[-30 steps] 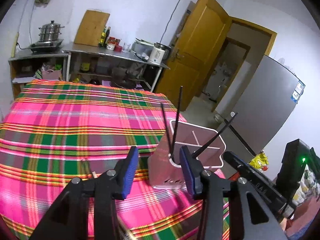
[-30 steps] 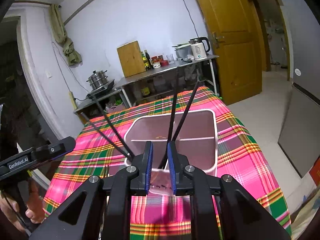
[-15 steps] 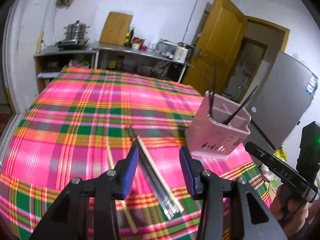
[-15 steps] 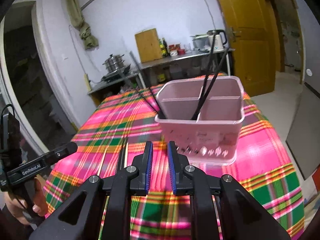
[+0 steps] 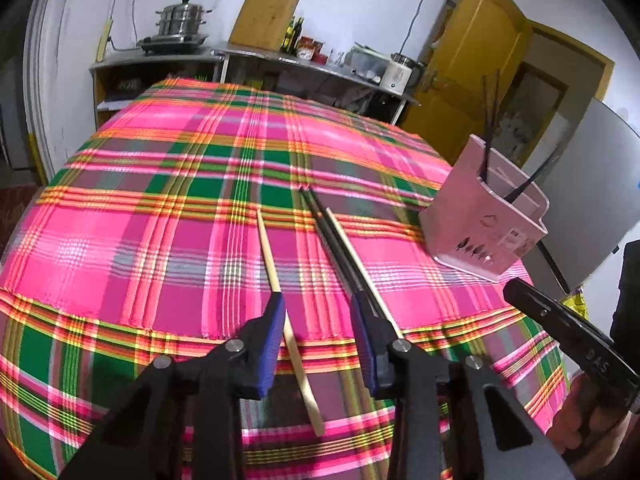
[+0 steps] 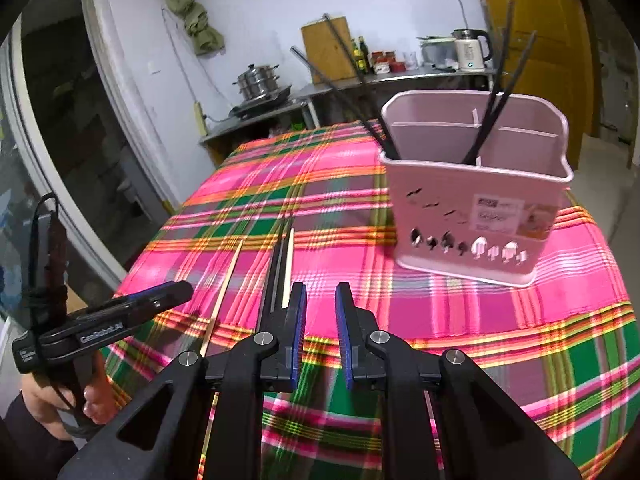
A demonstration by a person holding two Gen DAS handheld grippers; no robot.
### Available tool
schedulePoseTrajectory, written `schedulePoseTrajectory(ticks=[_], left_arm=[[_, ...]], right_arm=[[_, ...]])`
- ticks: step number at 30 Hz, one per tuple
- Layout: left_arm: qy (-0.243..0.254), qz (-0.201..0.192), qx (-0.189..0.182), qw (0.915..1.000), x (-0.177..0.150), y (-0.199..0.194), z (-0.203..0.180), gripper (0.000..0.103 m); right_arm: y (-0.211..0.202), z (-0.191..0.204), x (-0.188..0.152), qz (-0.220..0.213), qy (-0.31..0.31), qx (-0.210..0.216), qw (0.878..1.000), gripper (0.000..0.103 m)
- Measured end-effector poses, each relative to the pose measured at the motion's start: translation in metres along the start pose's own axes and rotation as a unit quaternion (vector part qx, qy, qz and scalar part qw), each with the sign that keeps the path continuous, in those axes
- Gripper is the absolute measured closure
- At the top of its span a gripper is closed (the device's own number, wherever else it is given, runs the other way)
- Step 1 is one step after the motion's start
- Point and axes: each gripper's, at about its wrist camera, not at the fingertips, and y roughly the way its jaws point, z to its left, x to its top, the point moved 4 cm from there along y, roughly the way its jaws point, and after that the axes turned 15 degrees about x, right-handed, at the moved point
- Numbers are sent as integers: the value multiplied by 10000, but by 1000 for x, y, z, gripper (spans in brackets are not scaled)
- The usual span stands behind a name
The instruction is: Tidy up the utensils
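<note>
Both grippers have drawn back from the pink caddy (image 6: 476, 200), now upper right of each view on the plaid tablecloth (image 5: 160, 240). Left gripper (image 5: 318, 332) hangs wide open over the loose chopsticks; right gripper (image 6: 320, 320) is narrowly parted, empty. Better to straddle one stick squarely before closing. Two pale chopsticks (image 5: 268, 256), two dark chopsticks (image 5: 332, 236) lie loose; four dark ones stand in the caddy.

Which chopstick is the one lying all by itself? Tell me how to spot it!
Find the pink plaid tablecloth, then the pink utensil holder at its right side. Left of it lie loose chopsticks; the lone wooden chopstick lies apart to the left of the dark pair and the pale stick beside them.
</note>
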Motion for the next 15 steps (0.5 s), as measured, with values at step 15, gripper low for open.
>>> schedulePoseTrajectory(ticks=[15], left_arm=[[21, 345, 387, 9987, 24, 66, 9, 74]], right_arm=[[98, 0, 20, 807, -280, 126, 9963, 88]])
